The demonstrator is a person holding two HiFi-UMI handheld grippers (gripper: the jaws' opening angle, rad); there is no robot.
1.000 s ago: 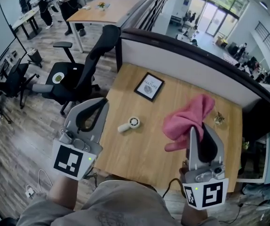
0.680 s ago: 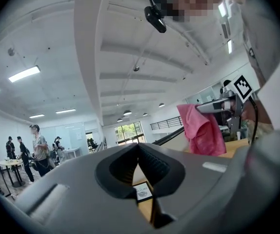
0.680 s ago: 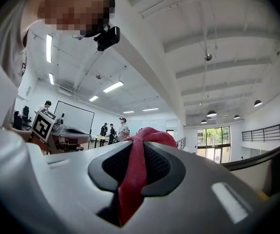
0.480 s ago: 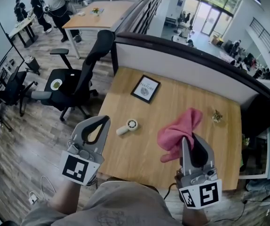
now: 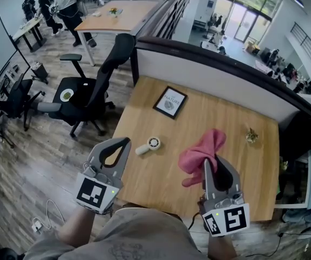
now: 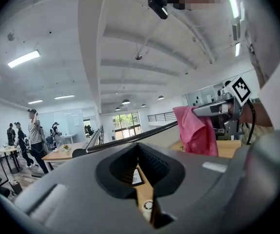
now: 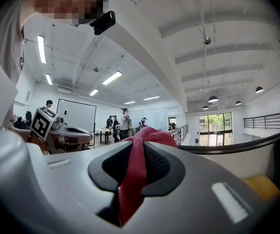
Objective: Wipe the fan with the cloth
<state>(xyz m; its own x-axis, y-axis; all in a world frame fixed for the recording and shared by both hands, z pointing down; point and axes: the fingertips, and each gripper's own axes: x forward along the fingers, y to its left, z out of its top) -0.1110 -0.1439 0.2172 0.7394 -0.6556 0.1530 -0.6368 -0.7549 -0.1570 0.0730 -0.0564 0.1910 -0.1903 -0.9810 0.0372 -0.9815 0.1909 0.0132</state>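
A small white hand fan [image 5: 148, 144] lies on the wooden table [image 5: 220, 118], left of centre. My left gripper [image 5: 125, 141] hangs shut and empty just left of it, over the table's left edge. In the left gripper view the fan [image 6: 148, 205] shows low down through the slit of that gripper [image 6: 139, 146]. A pink cloth [image 5: 199, 155] hangs bunched from my right gripper [image 5: 209, 164], which is shut on it to the right of the fan. The cloth [image 7: 134, 177] runs as a red-pink band between the right gripper's [image 7: 142, 140] pads.
A framed picture [image 5: 170, 102] lies at the table's back left and a small plant [image 5: 251, 135] at the right. A dark-topped partition [image 5: 215, 64] closes the far side. A black office chair [image 5: 93, 83] stands left of the table. People stand far off.
Both grippers have come lower and nearer the table's front. The pink cloth sank with the right gripper. The fan has not moved.
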